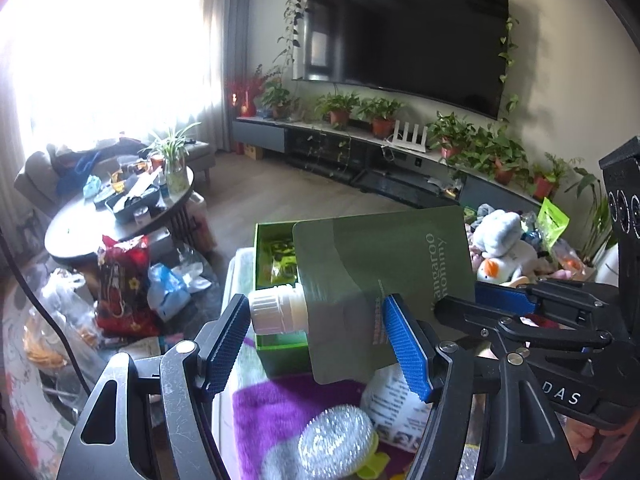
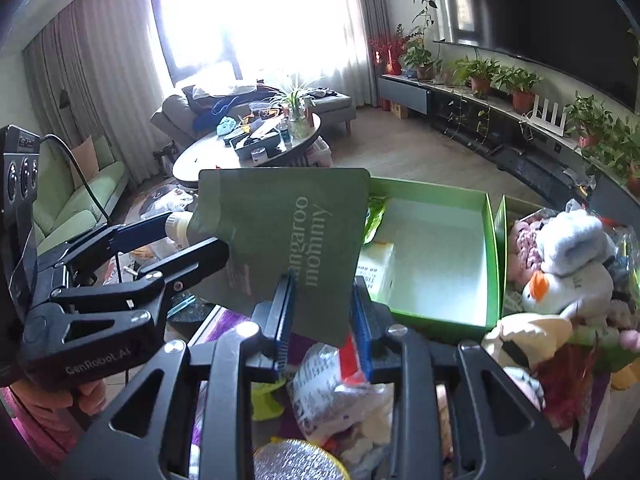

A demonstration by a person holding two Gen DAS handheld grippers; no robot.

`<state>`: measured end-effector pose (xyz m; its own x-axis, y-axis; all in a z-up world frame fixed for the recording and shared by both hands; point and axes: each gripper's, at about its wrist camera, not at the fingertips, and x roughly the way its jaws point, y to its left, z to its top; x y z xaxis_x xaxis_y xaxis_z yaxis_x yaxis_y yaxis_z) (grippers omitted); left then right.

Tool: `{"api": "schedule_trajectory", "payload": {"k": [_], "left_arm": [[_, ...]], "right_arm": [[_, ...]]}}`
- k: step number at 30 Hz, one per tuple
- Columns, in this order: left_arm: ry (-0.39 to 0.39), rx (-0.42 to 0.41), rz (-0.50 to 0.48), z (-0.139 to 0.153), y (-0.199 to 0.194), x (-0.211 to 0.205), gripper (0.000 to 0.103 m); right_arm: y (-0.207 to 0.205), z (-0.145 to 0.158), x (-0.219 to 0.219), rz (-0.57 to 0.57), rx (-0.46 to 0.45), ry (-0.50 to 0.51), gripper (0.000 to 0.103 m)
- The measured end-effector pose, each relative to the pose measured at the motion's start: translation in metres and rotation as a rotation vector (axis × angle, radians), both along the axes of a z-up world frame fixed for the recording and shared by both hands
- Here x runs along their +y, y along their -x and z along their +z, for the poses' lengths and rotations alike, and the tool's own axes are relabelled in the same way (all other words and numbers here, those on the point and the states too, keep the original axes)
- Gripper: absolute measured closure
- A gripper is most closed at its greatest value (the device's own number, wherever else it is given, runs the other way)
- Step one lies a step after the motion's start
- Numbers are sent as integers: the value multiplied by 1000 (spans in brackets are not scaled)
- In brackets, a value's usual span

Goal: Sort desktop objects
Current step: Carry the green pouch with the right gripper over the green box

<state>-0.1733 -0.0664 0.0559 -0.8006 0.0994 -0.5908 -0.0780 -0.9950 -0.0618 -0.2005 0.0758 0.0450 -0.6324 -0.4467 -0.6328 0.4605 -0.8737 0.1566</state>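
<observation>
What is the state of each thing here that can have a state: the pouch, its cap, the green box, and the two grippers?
Green pouch: lifted above the box, held by both grippers.
White cap: on the spout, looks closed.
Green box: open, no lid on it, mostly empty.
Left gripper: jaws around the pouch's spout end.
Right gripper: jaws clamped on the pouch's lower edge.
Television: off, screen dark.

Pouch [image 2: 280, 232] above box [image 2: 440, 256], toys [image 2: 568, 264] rightward

Both tools are black, skeletal frames with silver screws and ribbed blue pads: left tool [image 1: 316, 344], right tool [image 2: 322, 320]. The left tool reads "GenRobot.AI"; a black cable trails from it.
</observation>
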Motion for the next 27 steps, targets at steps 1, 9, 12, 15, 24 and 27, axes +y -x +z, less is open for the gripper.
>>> {"api": "schedule_trajectory", "payload": {"k": [1,9,12,15,24,27], "left_arm": [[2,-1,-1,0,4,0,34],[5,-15,17,-6,28,-2,34],[4,-26,27,-10,36,-4,34],[10,-36,29,-15,44,-5,34],[14,-63,36,-31,63,-9,34],[8,-79,42,-38,69,-12,34]], "right_arm": [[3,0,0,-2,0,1,74],[29,-3,-1,-1,-1,-2,74],[39,-7,-4,3,-12,-2,74],[46,-13,-5,7,-22,-3,74],[69,-32,-11,0,-73,-5,74],[75,-38,-15,1,-85,-9,74]]}}
